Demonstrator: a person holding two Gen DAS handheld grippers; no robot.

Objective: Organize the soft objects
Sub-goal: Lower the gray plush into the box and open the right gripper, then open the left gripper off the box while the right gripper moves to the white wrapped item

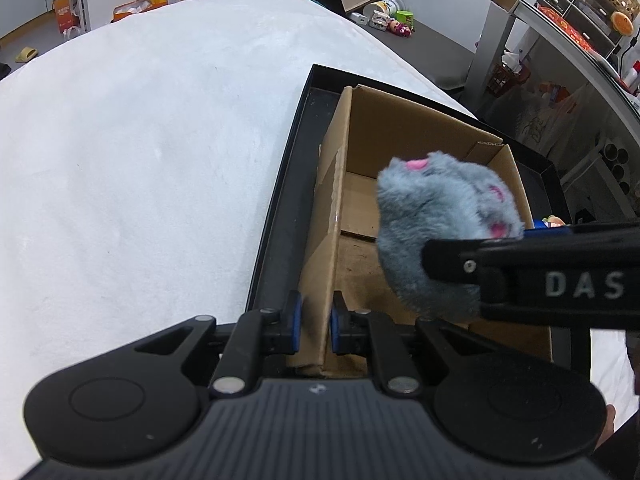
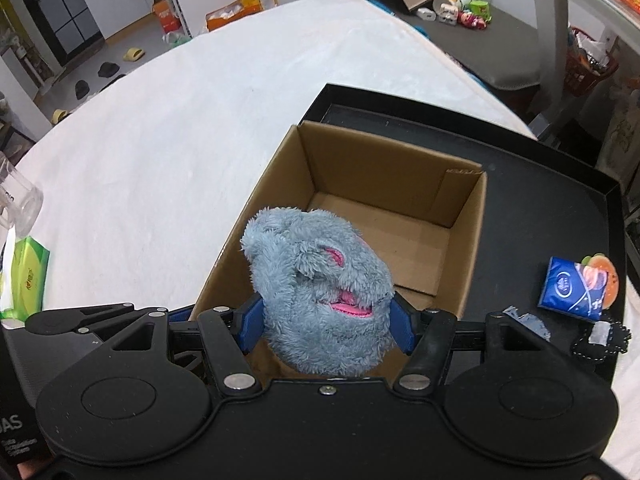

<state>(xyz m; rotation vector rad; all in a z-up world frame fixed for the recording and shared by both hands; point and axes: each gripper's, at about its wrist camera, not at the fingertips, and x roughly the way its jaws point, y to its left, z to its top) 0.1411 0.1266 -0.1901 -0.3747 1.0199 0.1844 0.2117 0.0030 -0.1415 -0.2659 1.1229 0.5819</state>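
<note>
While the left gripper pinches the cardboard box wall, the right gripper (jaws half open) clamps the grey plush toy above it.

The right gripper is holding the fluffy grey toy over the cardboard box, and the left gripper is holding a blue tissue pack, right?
Not quite. The left gripper is clamped on the wall of the cardboard box, as the left wrist view shows. The blue tissue pack lies in the black tray. The rest is right: the right gripper holds the fluffy grey toy over the box.
</note>
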